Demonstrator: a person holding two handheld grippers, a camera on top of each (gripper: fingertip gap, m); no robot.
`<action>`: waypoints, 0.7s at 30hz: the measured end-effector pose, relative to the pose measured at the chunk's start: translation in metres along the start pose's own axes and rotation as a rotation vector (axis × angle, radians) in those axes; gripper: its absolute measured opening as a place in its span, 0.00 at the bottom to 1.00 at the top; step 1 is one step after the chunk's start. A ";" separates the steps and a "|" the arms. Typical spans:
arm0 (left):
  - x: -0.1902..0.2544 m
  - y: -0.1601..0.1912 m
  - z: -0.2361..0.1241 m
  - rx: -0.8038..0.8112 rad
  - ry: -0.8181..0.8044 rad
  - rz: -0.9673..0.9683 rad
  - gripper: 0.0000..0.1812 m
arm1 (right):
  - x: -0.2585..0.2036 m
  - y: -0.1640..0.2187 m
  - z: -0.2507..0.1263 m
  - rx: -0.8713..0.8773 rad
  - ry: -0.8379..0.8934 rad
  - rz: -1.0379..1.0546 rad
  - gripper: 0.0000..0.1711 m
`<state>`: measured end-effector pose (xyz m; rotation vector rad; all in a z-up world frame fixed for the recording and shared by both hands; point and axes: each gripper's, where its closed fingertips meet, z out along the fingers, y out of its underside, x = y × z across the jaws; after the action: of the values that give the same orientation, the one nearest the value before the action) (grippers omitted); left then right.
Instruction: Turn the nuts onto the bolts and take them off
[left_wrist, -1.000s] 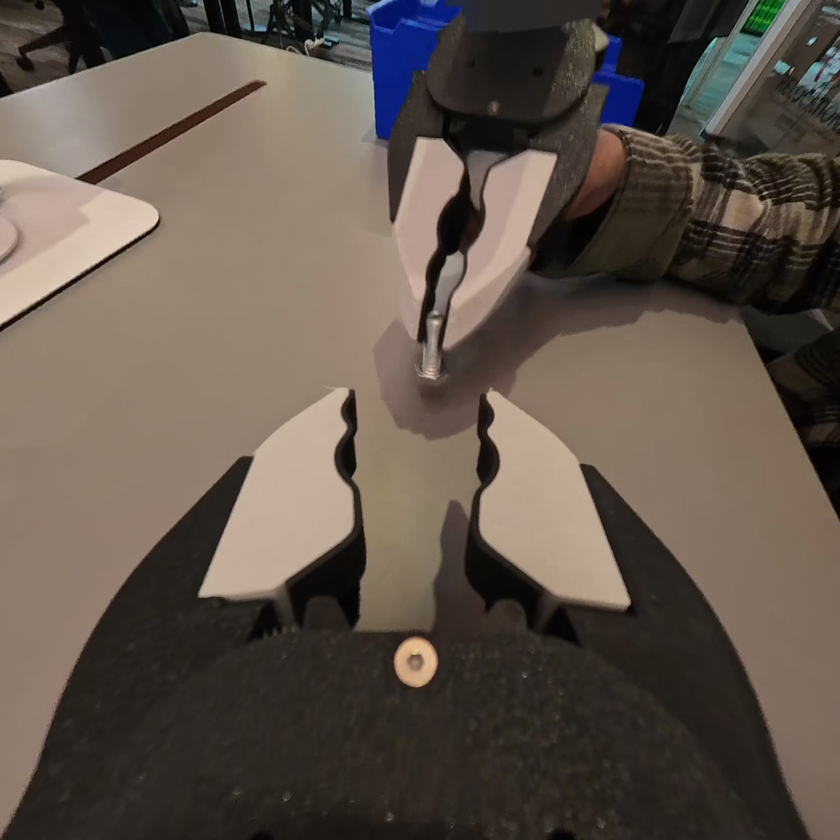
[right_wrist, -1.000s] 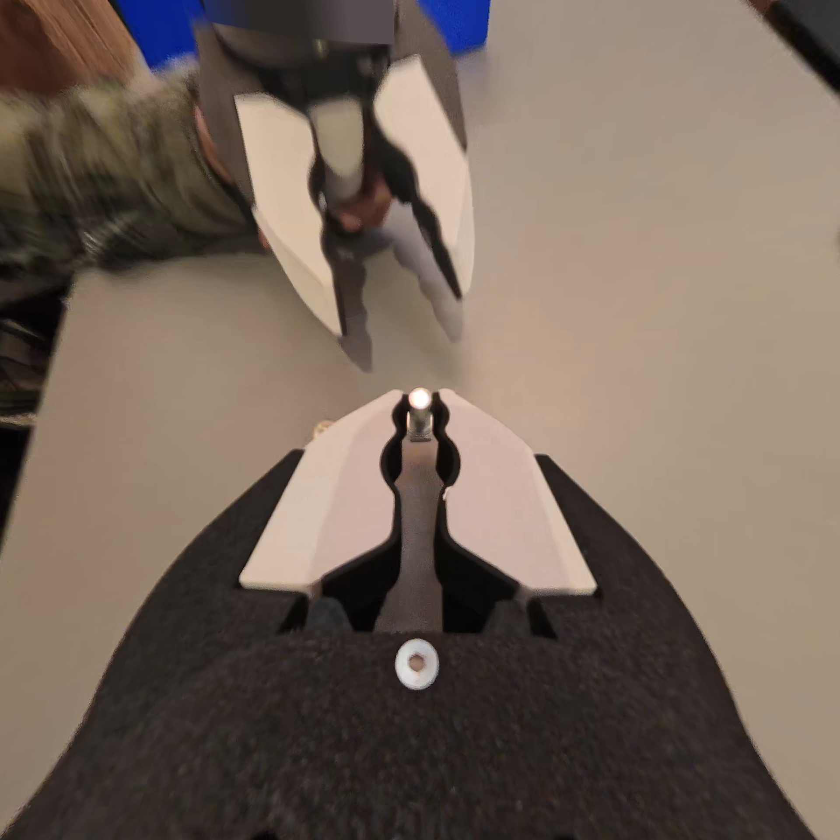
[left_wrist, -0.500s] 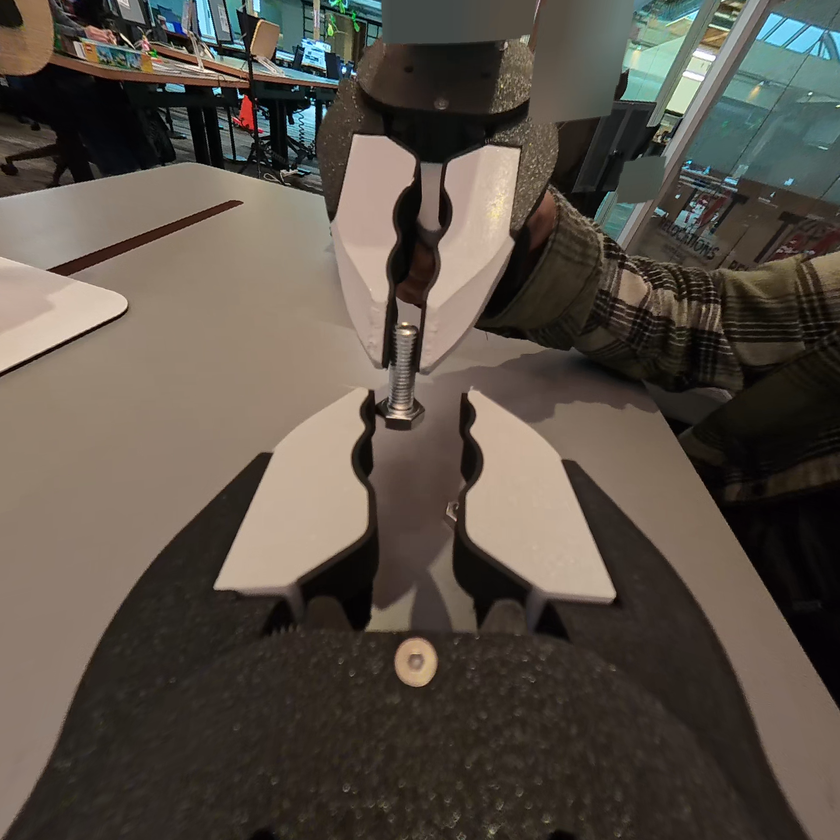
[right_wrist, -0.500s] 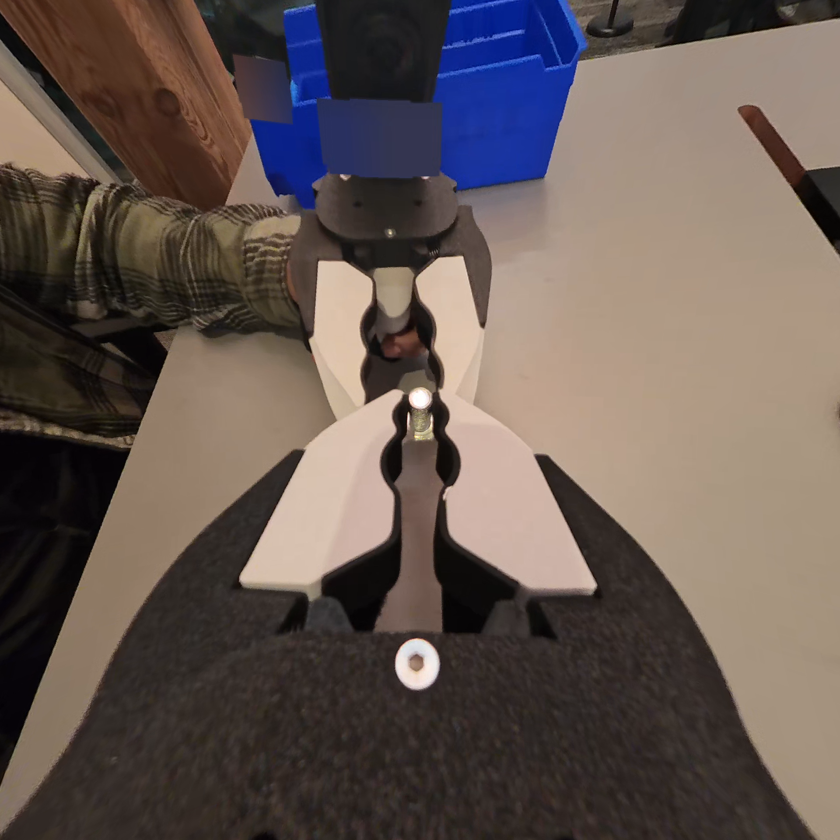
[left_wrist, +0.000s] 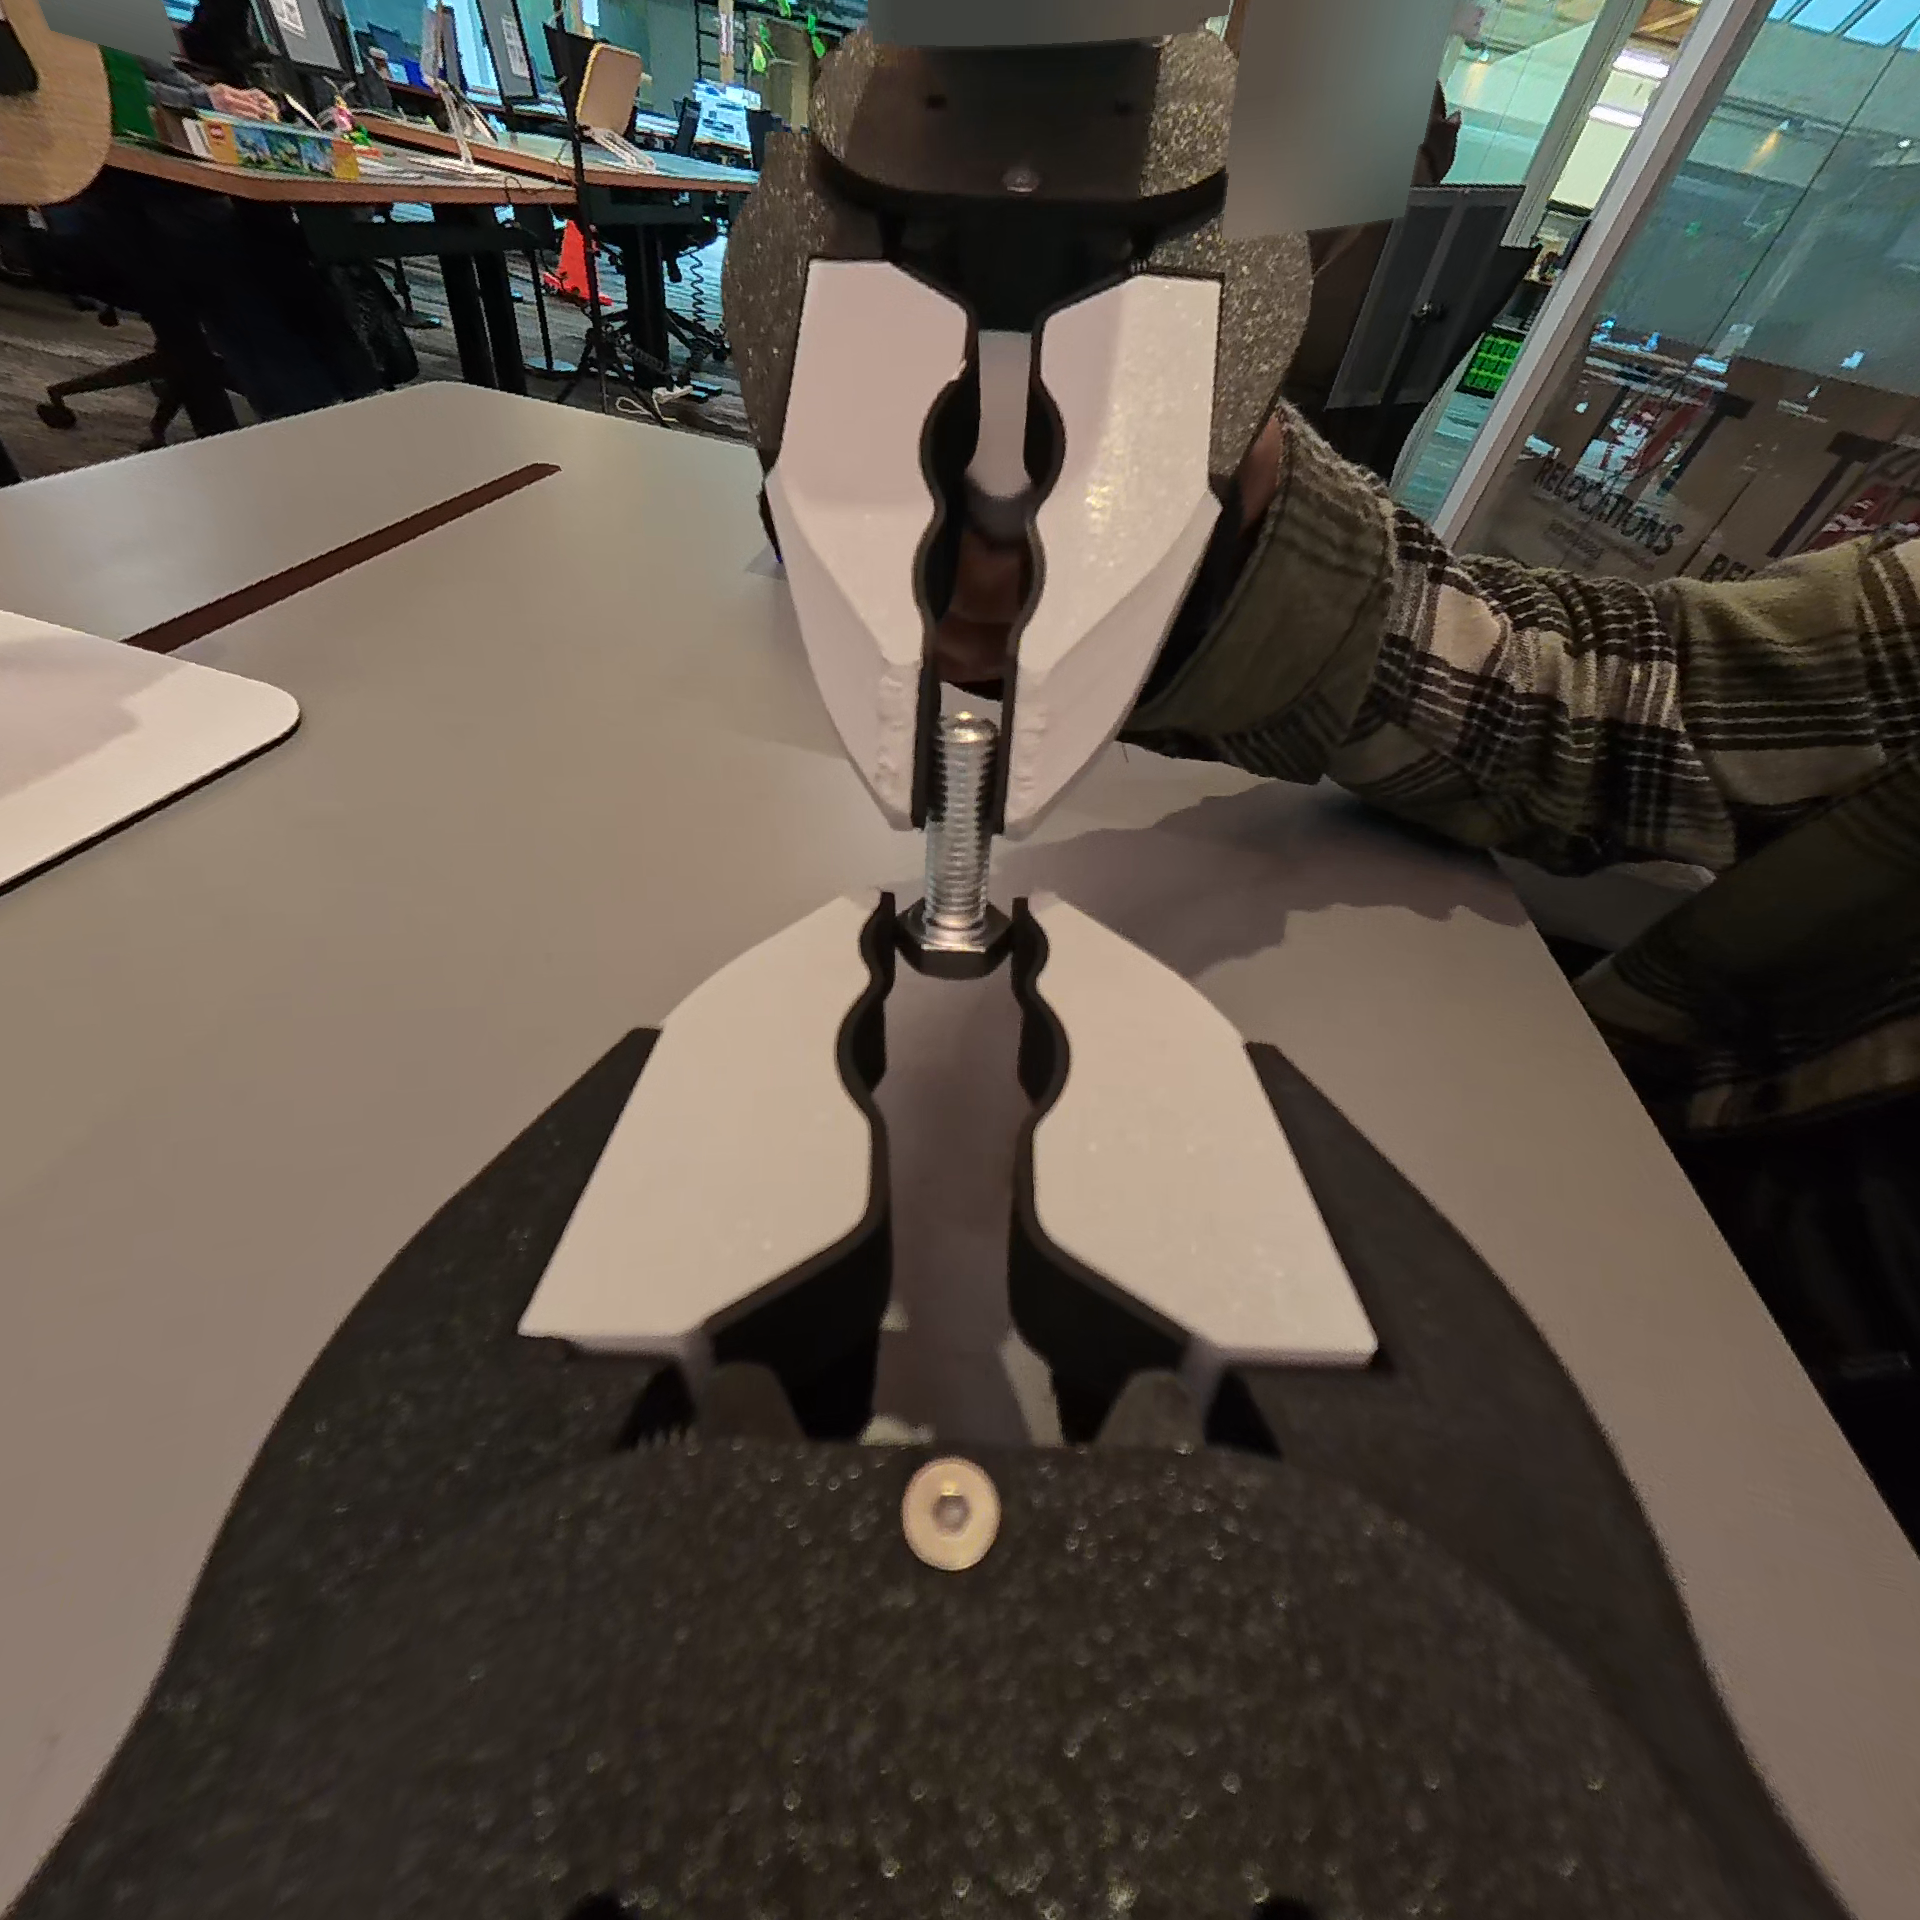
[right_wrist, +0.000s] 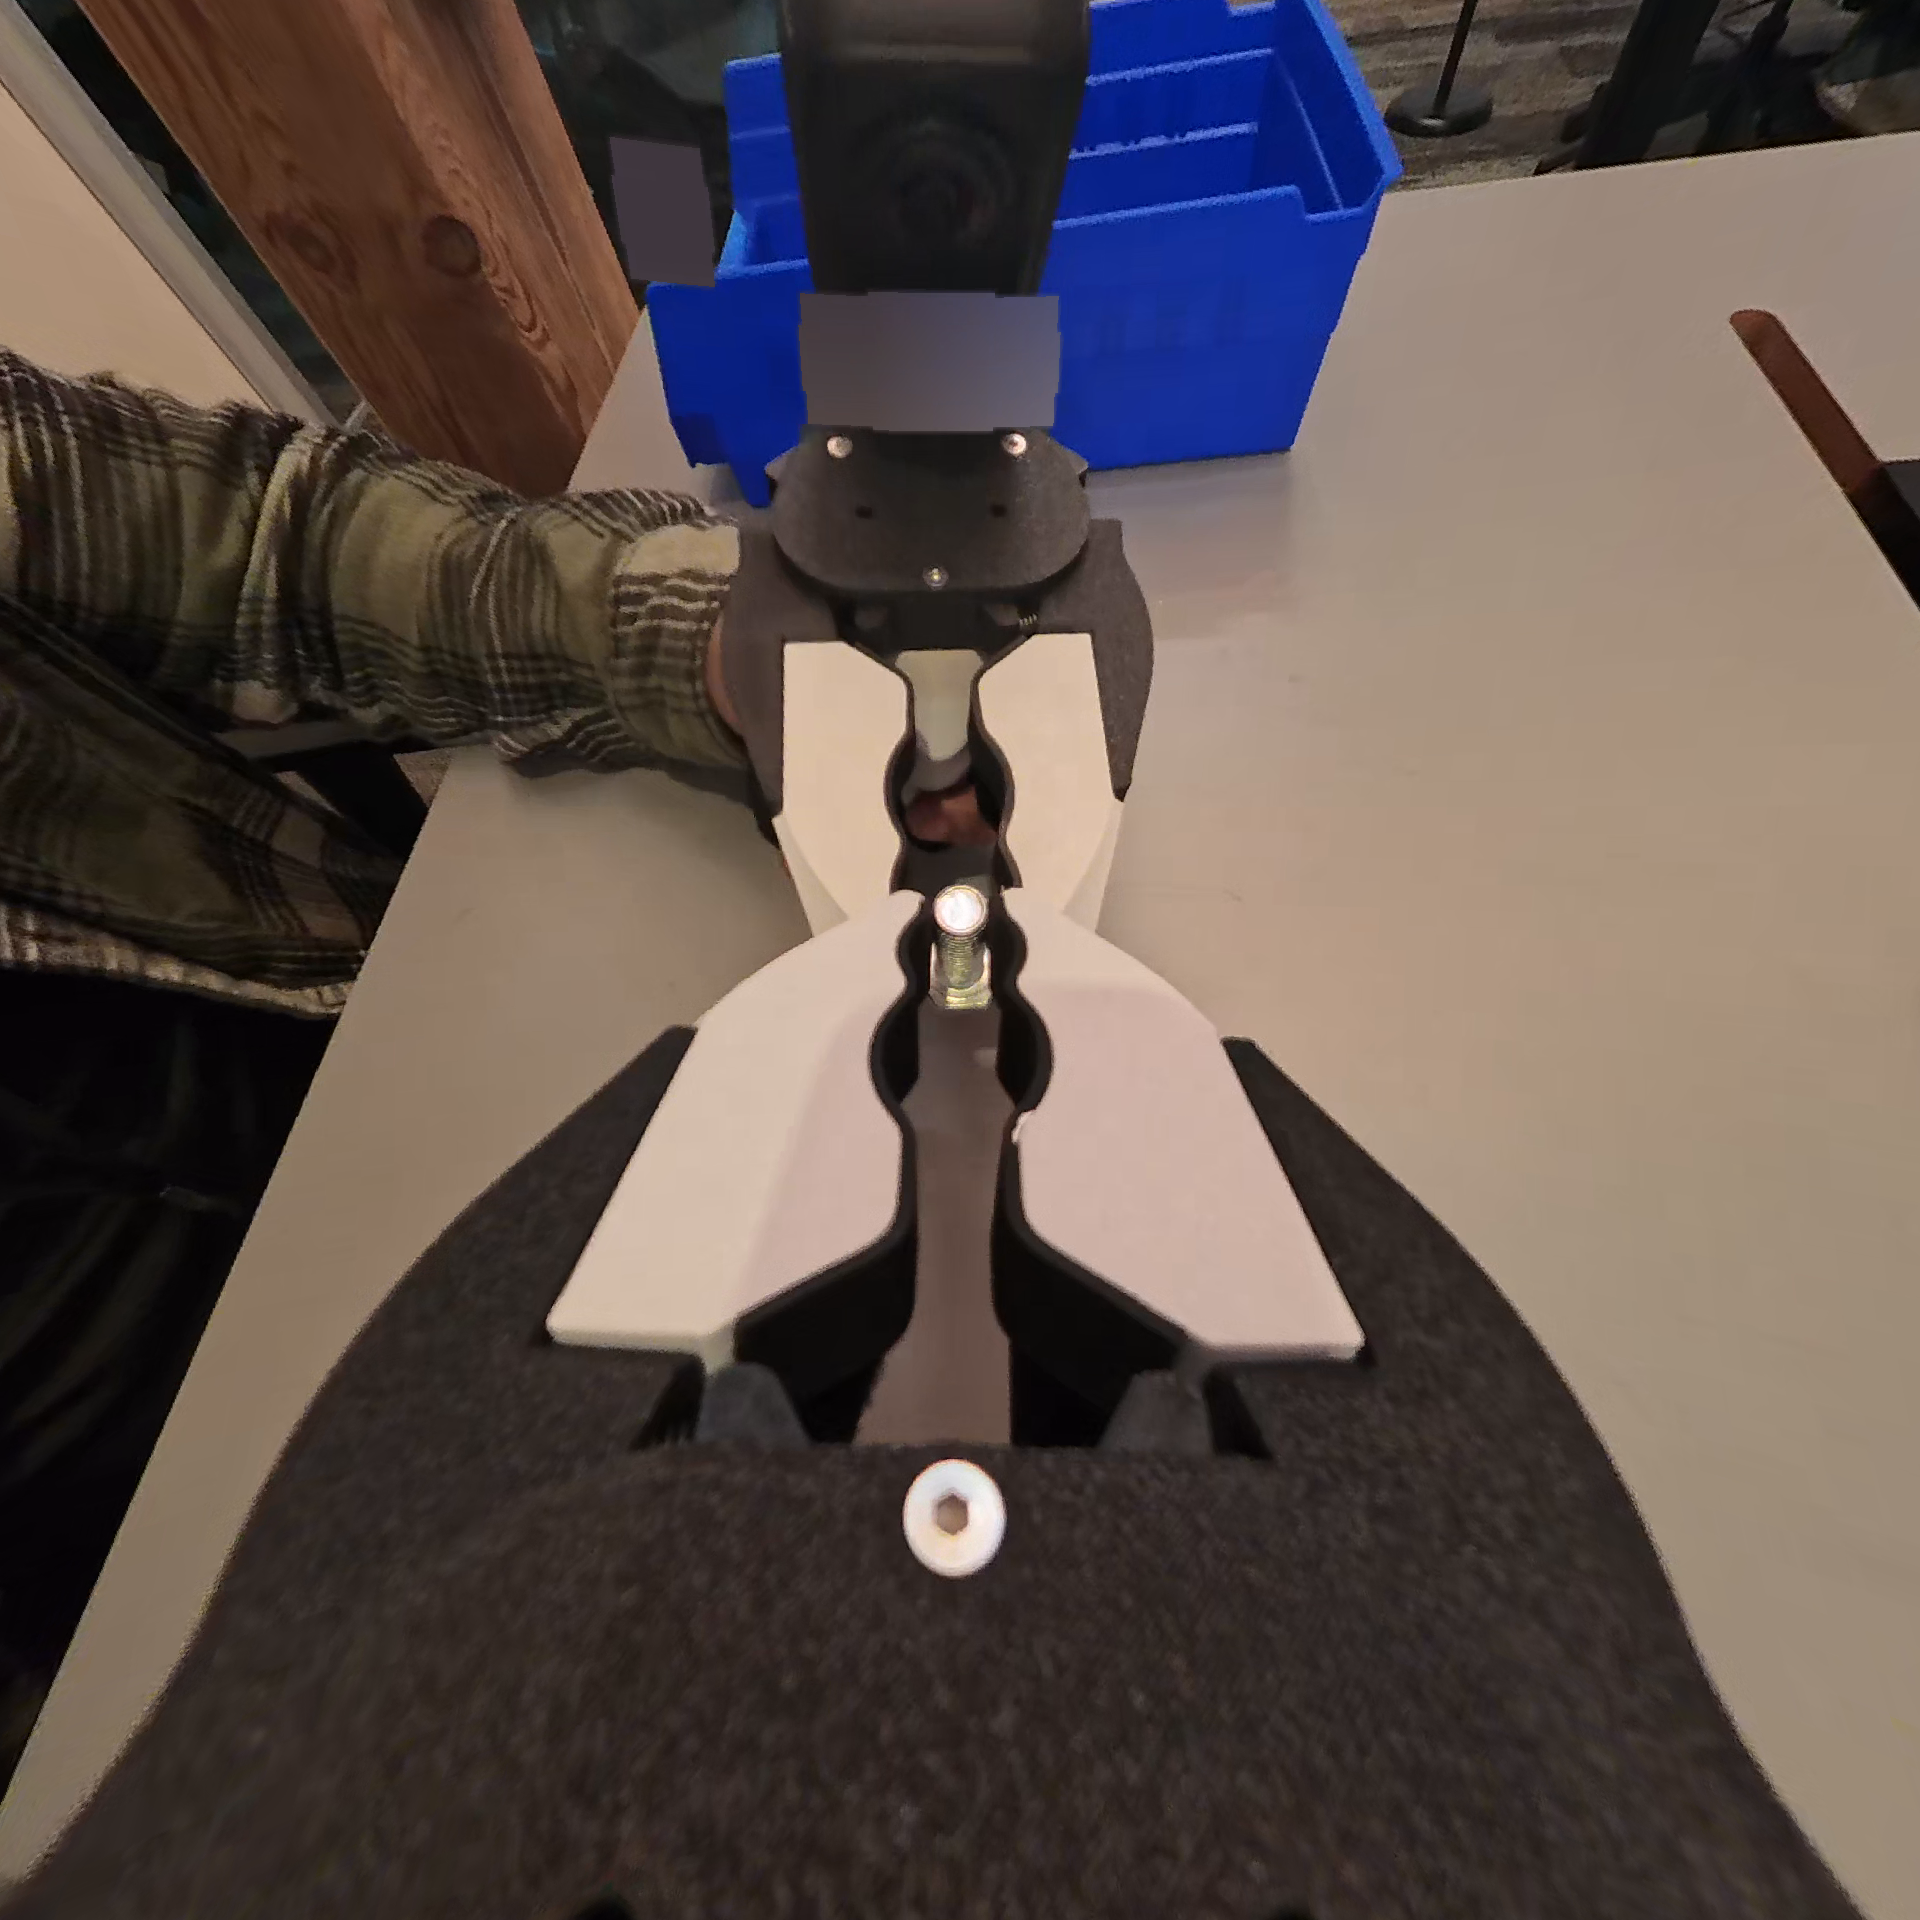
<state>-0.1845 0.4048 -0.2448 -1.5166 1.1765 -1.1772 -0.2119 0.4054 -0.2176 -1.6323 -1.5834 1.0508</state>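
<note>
Between my two grippers, above the matte grey table (left_wrist: 436, 852), my left gripper (left_wrist: 952, 914) clamps the hex nut (left_wrist: 950, 940), seated low on the bolt (left_wrist: 961, 810). My right gripper (right_wrist: 961, 935) clamps the zinc-bright threaded shank. I judge the nut threaded on; removal remains. Fingers (left_wrist: 727, 1122) are smooth white plastic with scalloped edges.

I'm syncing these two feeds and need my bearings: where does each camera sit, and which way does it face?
Left wrist view: on the left gripper, facing the right gripper; its fingers flank the nut; a plaid sleeve shows.
Right wrist view: on the right gripper, looking over the table toward a blue bin; its fingers grip the bolt.
Shared: bolt, nut, both grippers, table; the cameras face each other.
</note>
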 end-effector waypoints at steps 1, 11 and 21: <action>0.000 0.000 0.000 -0.003 -0.004 0.001 0.11 | 0.000 0.000 0.000 -0.002 0.000 -0.001 0.05; -0.005 -0.016 -0.014 0.092 -0.070 0.004 0.11 | 0.001 -0.014 -0.016 0.124 0.041 -0.012 0.14; -0.030 -0.025 -0.040 0.177 -0.169 -0.053 0.11 | -0.036 0.104 0.016 -0.208 0.126 0.127 0.18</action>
<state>-0.2228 0.4359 -0.2186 -1.4883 0.9011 -1.1322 -0.1730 0.3598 -0.3114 -1.9213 -1.5646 0.8490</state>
